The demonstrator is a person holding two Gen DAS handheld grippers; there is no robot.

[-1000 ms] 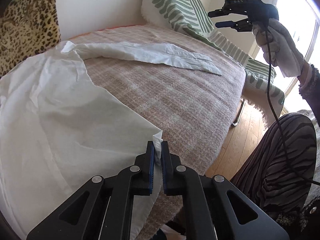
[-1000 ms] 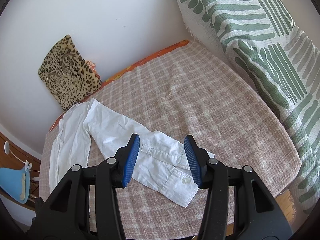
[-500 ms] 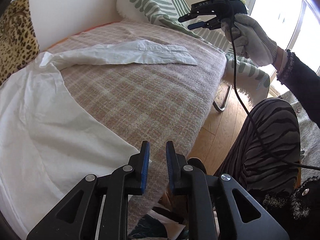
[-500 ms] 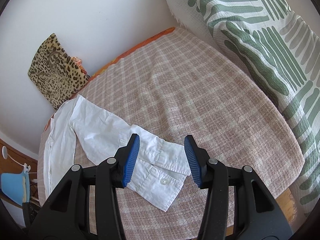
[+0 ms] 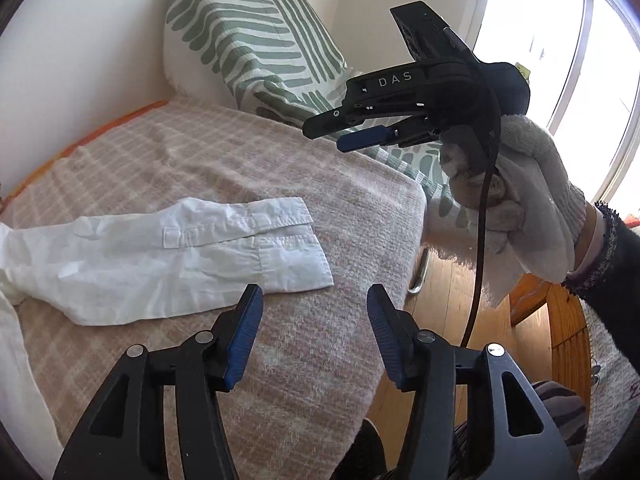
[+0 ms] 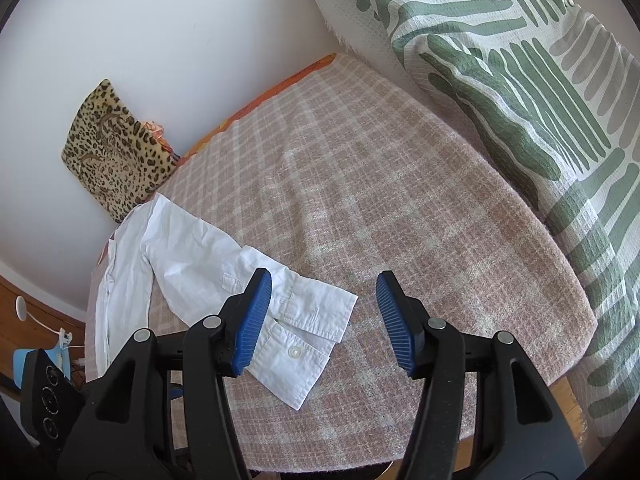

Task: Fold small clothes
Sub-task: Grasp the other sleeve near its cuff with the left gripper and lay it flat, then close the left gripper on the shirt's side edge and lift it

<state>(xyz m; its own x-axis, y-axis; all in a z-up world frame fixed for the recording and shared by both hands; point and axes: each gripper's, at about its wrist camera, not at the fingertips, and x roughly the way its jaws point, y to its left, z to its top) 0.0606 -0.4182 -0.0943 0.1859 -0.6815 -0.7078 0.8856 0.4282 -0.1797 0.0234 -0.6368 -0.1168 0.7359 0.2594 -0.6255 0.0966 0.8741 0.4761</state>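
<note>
A small white shirt (image 6: 132, 264) lies flat on the pink checked bed cover (image 6: 380, 184), body at the left, one sleeve (image 5: 180, 256) stretched to the right with its buttoned cuff (image 6: 304, 332) at the end. My left gripper (image 5: 312, 336) is open and empty, just in front of the cuff. My right gripper (image 6: 322, 320) is open and empty, held above the bed over the cuff end; it also shows in the left wrist view (image 5: 344, 132), high at the right in a gloved hand.
A green-striped white blanket (image 6: 520, 92) is piled along the bed's right side. A leopard-print cushion (image 6: 116, 148) leans on the wall at the far left. Wooden floor (image 5: 448, 308) lies past the bed's edge. A blue lamp (image 6: 24, 364) stands low at left.
My left gripper let go of the shirt's hem, opened wide and swung right to the sleeve cuff. My right gripper stayed open and drifted slightly over the cuff.
</note>
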